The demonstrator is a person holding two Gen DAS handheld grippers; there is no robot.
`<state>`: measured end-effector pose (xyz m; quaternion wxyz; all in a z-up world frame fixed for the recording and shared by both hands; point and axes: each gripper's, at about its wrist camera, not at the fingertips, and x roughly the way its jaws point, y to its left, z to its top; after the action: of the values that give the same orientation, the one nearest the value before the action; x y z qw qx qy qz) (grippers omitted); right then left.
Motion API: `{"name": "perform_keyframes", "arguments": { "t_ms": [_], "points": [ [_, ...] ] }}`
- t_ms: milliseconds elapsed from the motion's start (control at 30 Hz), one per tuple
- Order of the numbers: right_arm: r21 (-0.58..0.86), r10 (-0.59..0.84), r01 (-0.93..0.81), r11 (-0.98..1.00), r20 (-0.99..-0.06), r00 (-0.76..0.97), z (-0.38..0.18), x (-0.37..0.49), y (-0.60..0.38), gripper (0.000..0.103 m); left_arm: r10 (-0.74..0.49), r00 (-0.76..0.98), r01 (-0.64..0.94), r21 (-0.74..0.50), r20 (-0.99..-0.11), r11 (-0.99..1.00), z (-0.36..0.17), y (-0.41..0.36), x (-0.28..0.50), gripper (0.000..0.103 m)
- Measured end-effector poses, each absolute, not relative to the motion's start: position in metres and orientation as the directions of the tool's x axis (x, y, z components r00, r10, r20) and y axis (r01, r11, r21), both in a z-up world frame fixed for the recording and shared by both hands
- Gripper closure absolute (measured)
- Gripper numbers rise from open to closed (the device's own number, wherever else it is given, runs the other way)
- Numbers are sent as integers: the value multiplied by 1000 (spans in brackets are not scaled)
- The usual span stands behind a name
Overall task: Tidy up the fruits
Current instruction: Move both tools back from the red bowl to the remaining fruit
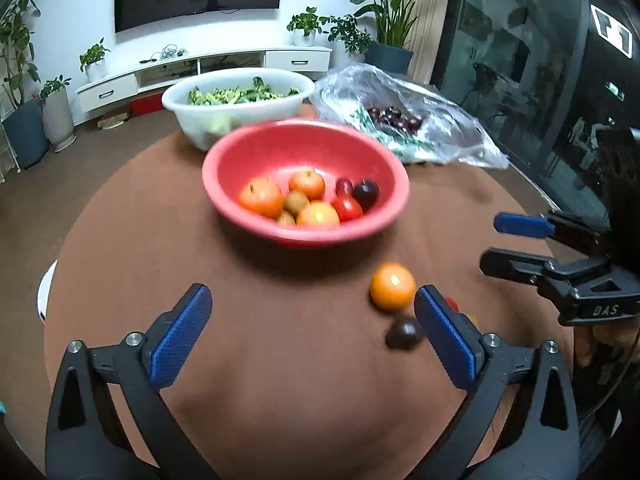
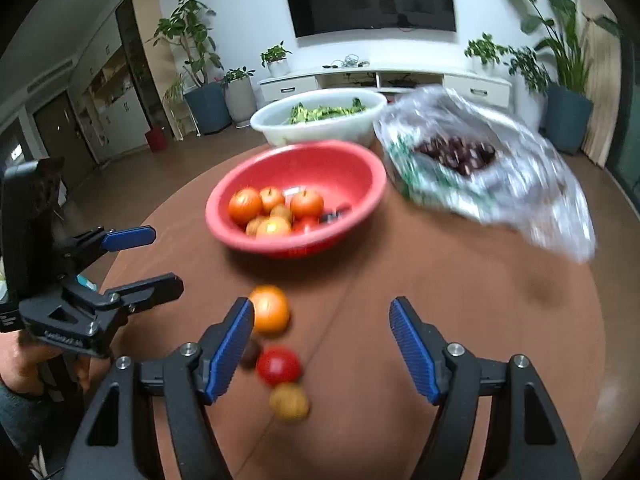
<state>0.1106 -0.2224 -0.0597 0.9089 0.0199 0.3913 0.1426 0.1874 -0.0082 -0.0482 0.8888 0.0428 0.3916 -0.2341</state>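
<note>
2 bowls [image 1: 306, 184], 1 bag [image 1: 404, 116]

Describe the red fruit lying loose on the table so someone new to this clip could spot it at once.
Start at the red bowl on the brown round table; nearer the camera, a short line of loose fruit lies on the cloth. The red fruit is between the orange one and a tan one, beside a dark one. It is the only bright red, glossy piece outside the bowl.

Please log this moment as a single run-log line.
left claw: open, empty | right claw: open, empty | red bowl: holds fruit | loose on table: orange, tomato, kiwi, dark plum
</note>
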Motion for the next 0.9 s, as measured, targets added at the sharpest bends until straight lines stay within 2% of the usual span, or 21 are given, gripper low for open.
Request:
{"name": "perform_keyframes", "arguments": {
  "t_ms": [133,467,767,900],
  "points": [
    [174,284,-231,957,-721,633,-76,84,-224,29,-378,576,443,-111,-725,889,-59,-7,156,1],
    [105,258,-277,955,-753,606,-95,71,-203,30,-355,528,379,-159,-771,911,-97,-5,89,0],
    [73,219,-267,961,-793,568,-108,81,-199,39,-352,527,360,-173,-774,917,-95,-4,78,0],
    [62,207,-271,960,-811,547,-114,88,-195,46,-347,518,352,-175,-782,920,-94,-3,81,0]
  ]
}}
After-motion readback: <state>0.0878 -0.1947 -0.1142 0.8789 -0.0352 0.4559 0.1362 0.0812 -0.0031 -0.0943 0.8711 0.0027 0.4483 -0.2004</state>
